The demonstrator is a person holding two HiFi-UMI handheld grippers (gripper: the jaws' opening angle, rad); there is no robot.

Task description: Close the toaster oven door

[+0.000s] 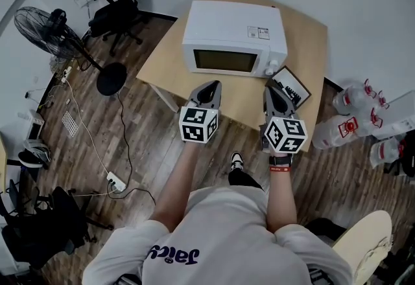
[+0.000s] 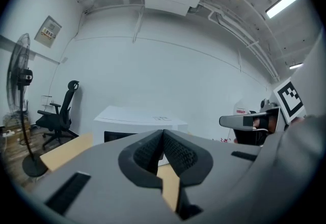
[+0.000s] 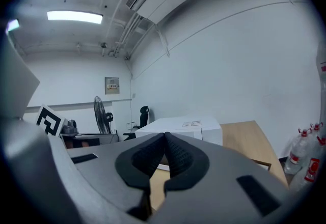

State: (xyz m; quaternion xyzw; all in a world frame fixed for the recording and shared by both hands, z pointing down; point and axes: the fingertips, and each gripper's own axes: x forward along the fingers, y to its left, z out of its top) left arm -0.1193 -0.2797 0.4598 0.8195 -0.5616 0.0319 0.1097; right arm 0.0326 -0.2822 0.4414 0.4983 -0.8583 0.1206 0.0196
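A white toaster oven (image 1: 233, 37) stands on the wooden table (image 1: 308, 44), its dark-windowed door (image 1: 225, 60) flush with the front. My left gripper (image 1: 209, 87) hovers just short of the door's lower left, jaws shut with nothing between them. My right gripper (image 1: 276, 91) hangs near the oven's front right corner, also shut and empty. In the left gripper view the closed pads (image 2: 153, 152) meet in front of the oven (image 2: 137, 116). In the right gripper view the shut gripper (image 3: 165, 137) points at the oven (image 3: 186, 127) from its right side.
A small dark framed panel (image 1: 291, 85) lies on the table beside the right gripper. Several large water bottles (image 1: 353, 118) sit on the floor at right. A standing fan (image 1: 48, 31), an office chair (image 1: 120, 11) and a power strip (image 1: 117, 181) with cables are at left.
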